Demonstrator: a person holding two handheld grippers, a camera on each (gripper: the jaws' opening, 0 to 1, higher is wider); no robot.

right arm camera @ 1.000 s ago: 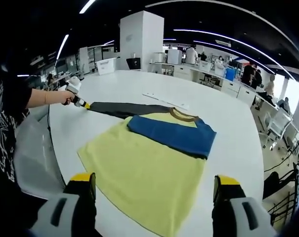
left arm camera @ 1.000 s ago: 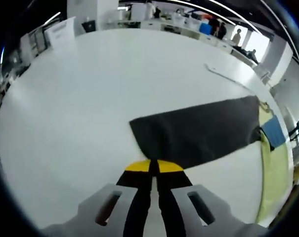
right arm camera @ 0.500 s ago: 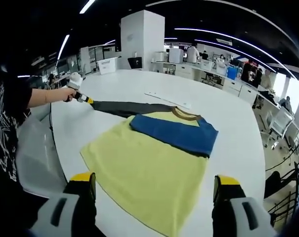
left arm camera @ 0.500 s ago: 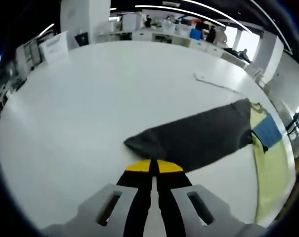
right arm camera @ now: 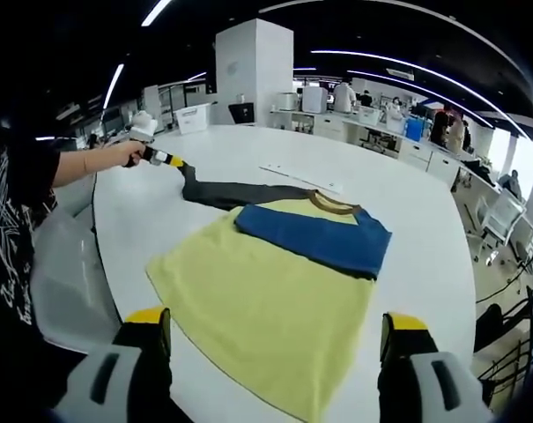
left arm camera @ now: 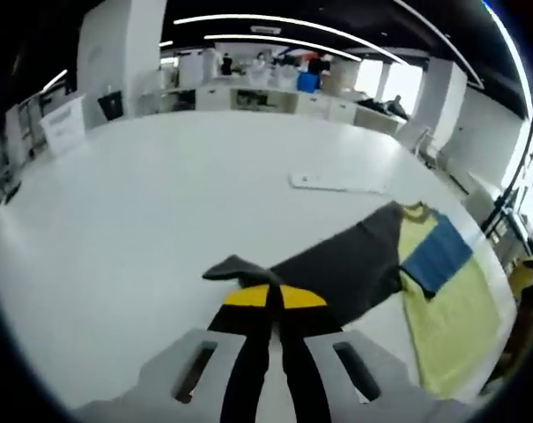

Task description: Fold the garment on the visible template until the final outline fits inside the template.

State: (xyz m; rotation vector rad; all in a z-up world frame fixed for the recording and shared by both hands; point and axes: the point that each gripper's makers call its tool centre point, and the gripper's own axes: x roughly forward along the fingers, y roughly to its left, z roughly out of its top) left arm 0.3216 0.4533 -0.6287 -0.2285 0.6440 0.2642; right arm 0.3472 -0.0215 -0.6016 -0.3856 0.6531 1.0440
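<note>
The pale yellow cloth garment (right arm camera: 266, 308) has a dark grey sleeve (right arm camera: 240, 192), a blue sleeve (right arm camera: 314, 236) folded across it and a brown neckband (right arm camera: 335, 205). It lies on a plain white table (left arm camera: 143, 203). Both grippers' jaws are black, tipped yellow.

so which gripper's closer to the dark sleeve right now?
Left. The left gripper is shut on the dark sleeve at its cuff end; the right gripper hangs open past the shirt's hem, far from it.
</note>
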